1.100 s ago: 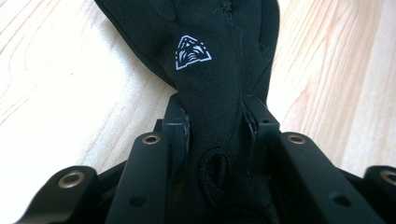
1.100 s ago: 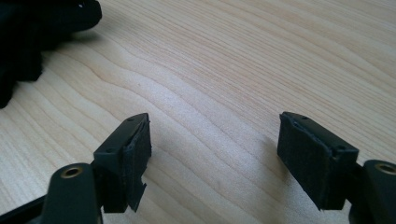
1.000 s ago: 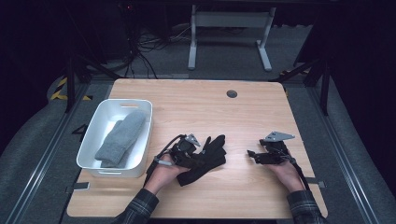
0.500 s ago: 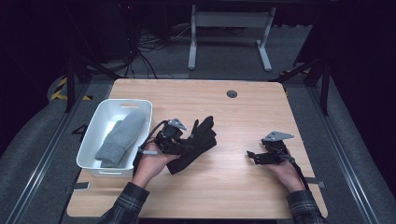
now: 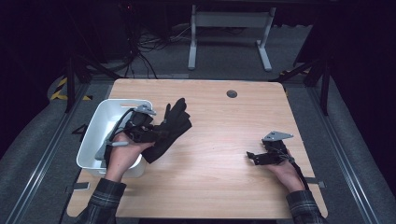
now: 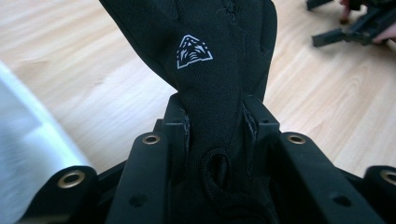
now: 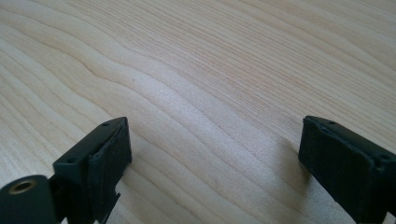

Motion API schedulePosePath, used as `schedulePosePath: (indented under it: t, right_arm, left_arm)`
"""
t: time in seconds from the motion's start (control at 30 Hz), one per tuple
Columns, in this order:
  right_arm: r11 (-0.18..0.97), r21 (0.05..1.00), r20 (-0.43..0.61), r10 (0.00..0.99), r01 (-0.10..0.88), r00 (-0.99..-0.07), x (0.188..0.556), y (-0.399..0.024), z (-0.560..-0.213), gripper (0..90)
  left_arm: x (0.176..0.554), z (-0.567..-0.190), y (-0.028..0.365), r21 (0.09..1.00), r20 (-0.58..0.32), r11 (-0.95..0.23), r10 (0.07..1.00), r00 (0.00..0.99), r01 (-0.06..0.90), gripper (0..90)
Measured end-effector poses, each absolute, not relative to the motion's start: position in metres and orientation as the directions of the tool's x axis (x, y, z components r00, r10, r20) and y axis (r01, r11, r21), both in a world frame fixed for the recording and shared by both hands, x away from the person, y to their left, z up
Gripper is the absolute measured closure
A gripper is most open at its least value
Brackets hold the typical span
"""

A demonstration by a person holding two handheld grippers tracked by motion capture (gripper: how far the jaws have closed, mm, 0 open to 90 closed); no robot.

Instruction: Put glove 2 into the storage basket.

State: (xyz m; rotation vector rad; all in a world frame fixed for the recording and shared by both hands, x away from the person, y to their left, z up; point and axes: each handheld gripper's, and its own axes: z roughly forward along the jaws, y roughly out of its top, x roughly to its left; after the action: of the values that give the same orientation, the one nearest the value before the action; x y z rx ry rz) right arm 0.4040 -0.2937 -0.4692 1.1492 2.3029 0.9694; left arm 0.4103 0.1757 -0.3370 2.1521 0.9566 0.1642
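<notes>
A black glove [image 5: 170, 128] hangs from my left gripper [image 5: 148, 132], lifted off the table beside the white bin [image 5: 95, 134]. The left gripper view has its two jaws pinched on the glove [image 6: 210, 70], which bears a small white logo. My left gripper [image 6: 212, 128] is shut on the glove's cuff end. At the table's right, my right gripper [image 5: 252, 157] rests low over the wood, open. In the right gripper view its jaws stand wide apart around the right gripper's [image 7: 215, 154] empty gap, with bare wood between them.
The white bin sits at the table's left edge, with a grey cloth inside that my left hand mostly hides. A round cable hole [image 5: 231, 94] marks the far middle of the wooden table [image 5: 224, 186]. The other gripper [image 6: 359, 28] appears far off in the left gripper view.
My left gripper has carried the black glove up and leftward, from the table's middle to the bin's near edge. The right gripper has stayed in place, open.
</notes>
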Motion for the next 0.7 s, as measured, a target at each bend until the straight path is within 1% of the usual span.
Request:
schedulePosePath:
  t: [0.13, 0.17, 0.2, 0.27, 0.47, 0.7]
  right_arm:
    - [0.426, 0.727, -0.038, 0.808, 0.539, -0.587, 0.404, -0.294, -0.469, 10.0]
    - [0.426, 0.727, -0.038, 0.808, 0.539, -0.588, 0.404, -0.294, -0.469, 10.0]
    - [0.426, 0.727, -0.038, 0.808, 0.539, -0.588, 0.404, -0.294, -0.469, 10.0]
    - [0.426, 0.727, -0.038, 0.808, 0.539, -0.587, 0.404, -0.294, -0.469, 10.0]
    - [0.426, 0.727, -0.038, 0.808, 0.539, -0.588, 0.404, -0.294, -0.469, 10.0]
    - [0.425, 0.727, -0.038, 0.809, 0.539, -0.587, 0.404, -0.294, -0.469, 10.0]
  left_arm:
    - [0.411, -0.331, 0.198, 0.697, -0.174, -0.391, 0.721, 0.671, 0.601, 68.1]
    - [0.411, -0.329, 0.211, 0.699, -0.179, -0.367, 0.741, 0.647, 0.614, 68.1]
    - [0.411, -0.329, 0.211, 0.699, -0.179, -0.367, 0.741, 0.647, 0.614, 68.1]
    - [0.412, -0.329, 0.223, 0.698, -0.178, -0.353, 0.758, 0.628, 0.624, 68.0]
    - [0.415, -0.34, 0.259, 0.674, -0.193, -0.292, 0.817, 0.544, 0.678, 67.8]
    - [0.42, -0.352, 0.28, 0.652, -0.206, -0.251, 0.849, 0.486, 0.716, 67.4]
